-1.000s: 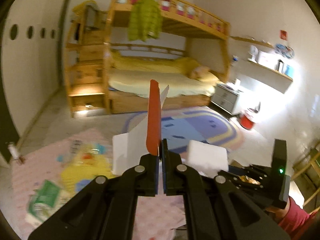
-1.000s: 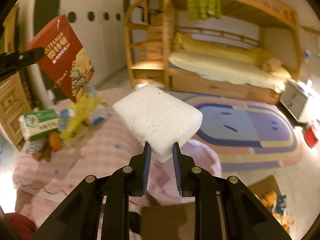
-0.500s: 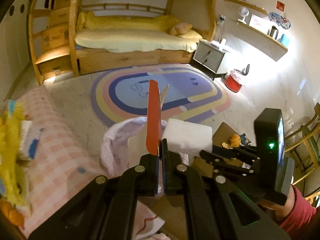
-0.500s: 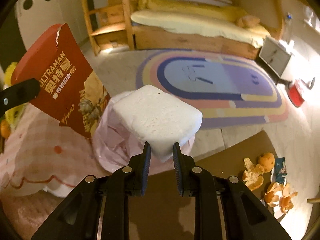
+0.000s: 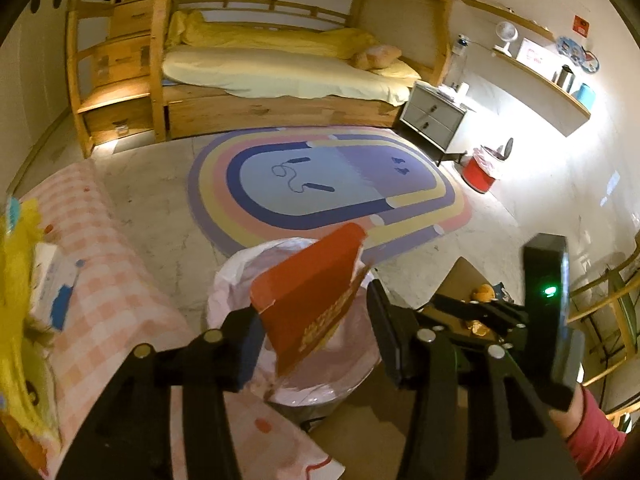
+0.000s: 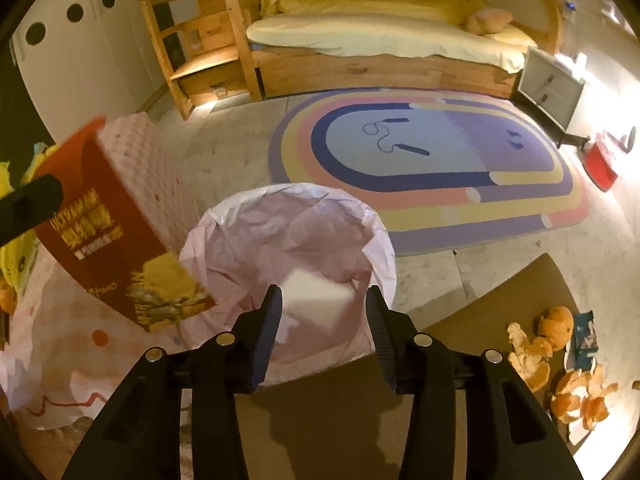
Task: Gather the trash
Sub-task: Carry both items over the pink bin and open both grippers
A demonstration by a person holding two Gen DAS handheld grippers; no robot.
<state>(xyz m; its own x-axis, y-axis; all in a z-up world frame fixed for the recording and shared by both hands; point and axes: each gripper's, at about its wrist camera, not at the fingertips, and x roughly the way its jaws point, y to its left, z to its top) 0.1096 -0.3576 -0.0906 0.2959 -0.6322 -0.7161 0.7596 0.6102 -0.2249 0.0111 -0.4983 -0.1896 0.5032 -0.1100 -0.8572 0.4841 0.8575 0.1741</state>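
**Dropping two pieces of trash into the lined bin**

Hovering both tongs over the bin, I am at the release step. Its pink liner gapes just beyond the jaws, between the checked cloth and the brown board.

My left tongs have just been opening: the red box tilts loose between the fingers, no pad pressing it. My right tongs have just been opening too, and the white foam block is blurred, falling into the liner.

Next, I judge, comes the orange peel on the board, well apart from the bin.
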